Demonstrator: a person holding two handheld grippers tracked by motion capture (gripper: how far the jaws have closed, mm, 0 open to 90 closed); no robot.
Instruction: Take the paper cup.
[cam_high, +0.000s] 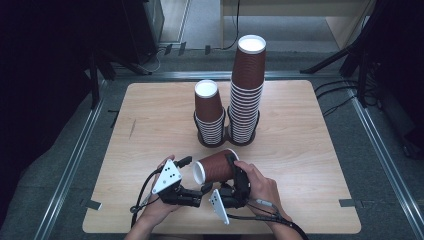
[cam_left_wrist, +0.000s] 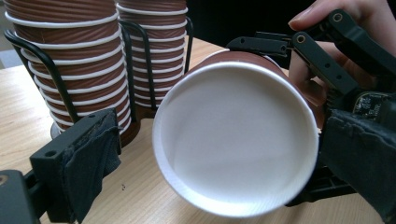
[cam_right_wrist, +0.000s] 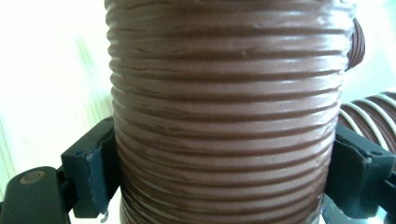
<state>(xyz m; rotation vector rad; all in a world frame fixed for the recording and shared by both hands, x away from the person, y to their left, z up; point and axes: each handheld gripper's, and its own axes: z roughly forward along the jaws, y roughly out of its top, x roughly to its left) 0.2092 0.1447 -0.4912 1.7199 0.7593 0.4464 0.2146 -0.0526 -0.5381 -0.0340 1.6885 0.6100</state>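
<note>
My right gripper (cam_high: 234, 170) clamps a brown cup (cam_high: 216, 167) on its side just above the table (cam_high: 300, 150), while my left gripper (cam_high: 200, 189) gapes, seemingly around its rim.

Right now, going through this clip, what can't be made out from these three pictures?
- Cup, bottom end: hidden by the right gripper in the high view, cut off by the top edge in the right gripper view.
- Two cup stacks: tops cut off by the frame's upper edge in the left gripper view.
- Holder base: hidden by the stacks in the high view.
- Left gripper jaws: too small in the high view to judge.
</note>
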